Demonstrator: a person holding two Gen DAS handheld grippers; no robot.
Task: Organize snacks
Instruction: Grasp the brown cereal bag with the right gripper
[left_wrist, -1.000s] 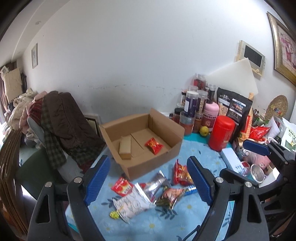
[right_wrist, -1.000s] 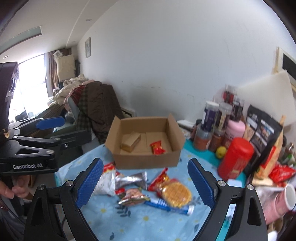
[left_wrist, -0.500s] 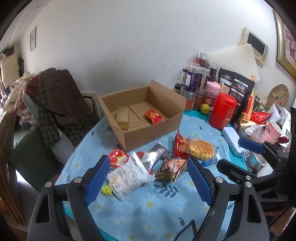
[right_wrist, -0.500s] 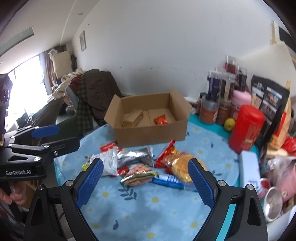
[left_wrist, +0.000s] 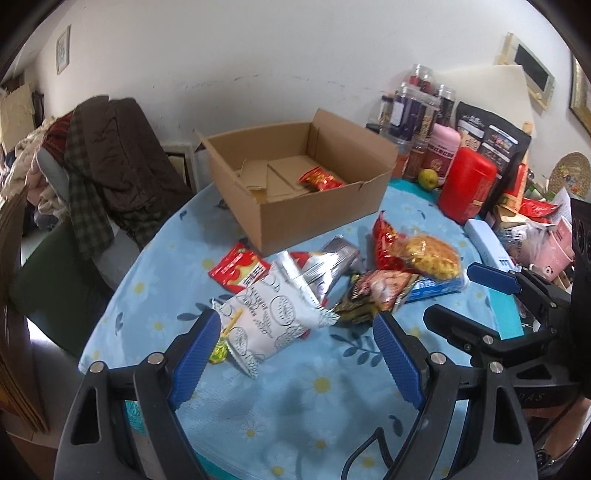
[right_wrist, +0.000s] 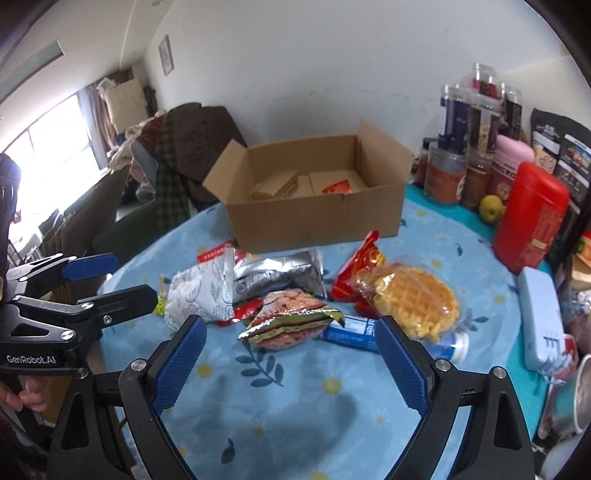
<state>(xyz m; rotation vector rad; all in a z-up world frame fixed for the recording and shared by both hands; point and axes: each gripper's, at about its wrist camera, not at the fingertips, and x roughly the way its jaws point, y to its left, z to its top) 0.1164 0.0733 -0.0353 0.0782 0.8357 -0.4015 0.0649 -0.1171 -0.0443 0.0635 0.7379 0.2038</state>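
An open cardboard box (left_wrist: 325, 206) (right_wrist: 317, 218) stands at the back of the table with a small red packet (left_wrist: 320, 180) inside. Several snack packs lie in front of it: a white printed pouch (left_wrist: 273, 317) (right_wrist: 199, 291), a silver pouch (left_wrist: 332, 262) (right_wrist: 280, 271), a red packet (left_wrist: 238, 269), a waffle in clear wrap (left_wrist: 430, 253) (right_wrist: 417, 295) and a brown-red pack (right_wrist: 291, 323). My left gripper (left_wrist: 299, 354) is open above the white pouch. My right gripper (right_wrist: 290, 360) is open just short of the brown-red pack. Both are empty.
A red canister (left_wrist: 467, 186) (right_wrist: 530, 218), jars (right_wrist: 465, 122), dark bags (left_wrist: 491, 140), a green fruit (right_wrist: 491, 208) and a pale blue case (right_wrist: 541, 317) crowd the right side. A chair with clothes (left_wrist: 107, 162) stands left of the table.
Both grippers have tipped down and come closer to the snack pile; the packs now appear larger and nearer the fingers. Both stay open and empty.
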